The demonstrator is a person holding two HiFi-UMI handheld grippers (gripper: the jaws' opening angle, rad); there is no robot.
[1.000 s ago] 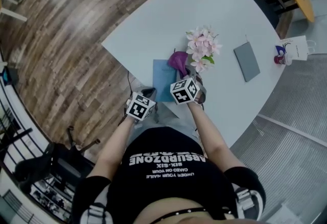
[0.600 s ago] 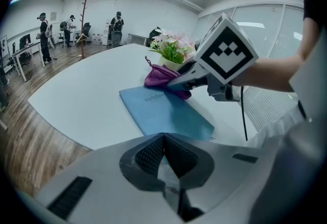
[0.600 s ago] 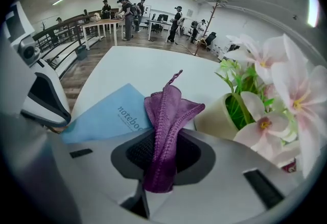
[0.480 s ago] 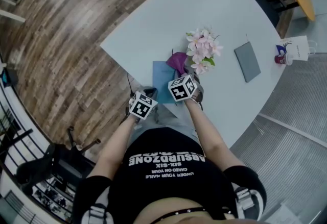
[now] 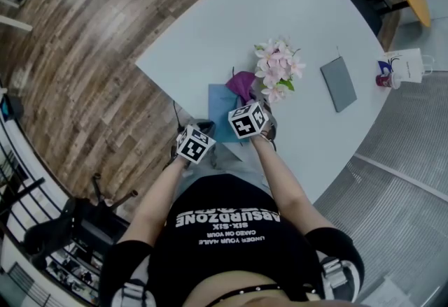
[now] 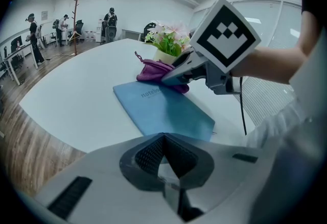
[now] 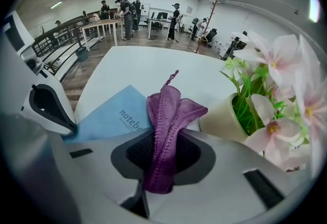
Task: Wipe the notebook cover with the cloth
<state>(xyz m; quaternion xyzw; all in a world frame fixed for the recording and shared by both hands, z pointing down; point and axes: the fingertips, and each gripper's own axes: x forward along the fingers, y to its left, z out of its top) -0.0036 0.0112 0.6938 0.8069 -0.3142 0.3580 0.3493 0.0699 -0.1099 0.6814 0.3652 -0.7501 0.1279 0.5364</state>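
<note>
The right gripper has slid a little bit to the left and away from the person since a moment ago, and the purple cloth went with it. It is only a small move. I think the wiping is going on, one short rub at a time, and most of the cover is not wiped yet.

The jaws of the right gripper are squeezed tight on the cloth. The loose end of the cloth rests on the far right corner of the blue notebook. The notebook lies flat on the white table, close to the near edge. A pot of pink flowers stands just beside the cloth, on the right.

The right arm reaches forward over the notebook. The left gripper hangs back at the near edge of the table, left of the notebook and not touching it. Its jaws are pressed together with nothing in them. The left arm is bent and held low.
</note>
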